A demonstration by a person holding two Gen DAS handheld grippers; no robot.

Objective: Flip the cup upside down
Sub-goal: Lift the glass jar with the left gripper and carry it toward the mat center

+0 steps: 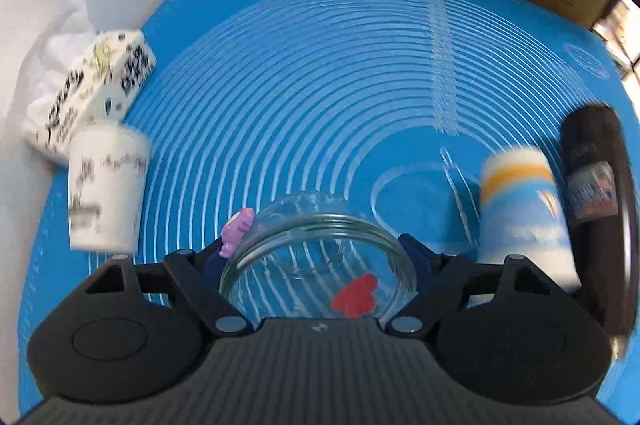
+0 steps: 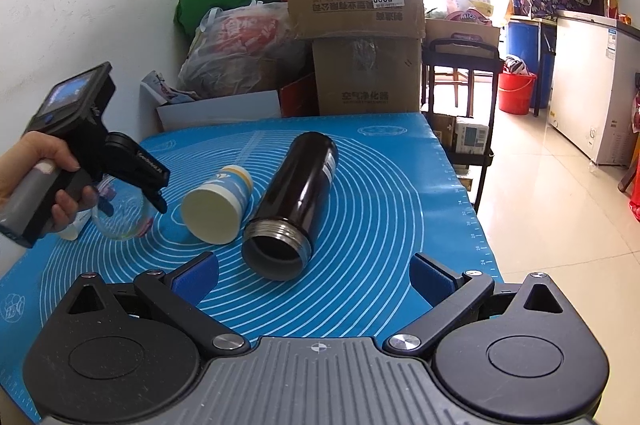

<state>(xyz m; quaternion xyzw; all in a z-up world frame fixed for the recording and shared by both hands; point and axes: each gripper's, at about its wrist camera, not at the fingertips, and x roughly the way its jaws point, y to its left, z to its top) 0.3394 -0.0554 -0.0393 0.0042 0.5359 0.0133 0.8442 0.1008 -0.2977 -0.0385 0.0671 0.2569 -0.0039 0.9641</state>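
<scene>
Left wrist view: the left gripper (image 1: 318,257) was seen clamped on a clear glass cup (image 1: 316,261), its rim toward the camera, held over the near part of the blue mat (image 1: 320,65). A white printed cup (image 1: 106,189) and a tissue pack (image 1: 88,85) were noted at left, a blue-and-white paper cup (image 1: 524,213) and a dark flask (image 1: 596,201) at right. Right wrist view: the right gripper (image 2: 314,277) was recorded spread wide, grasping nothing, near the flask (image 2: 294,205) lying on its side. The glass cup (image 2: 120,217) was seen at far left, pinched by the left gripper (image 2: 156,193).
</scene>
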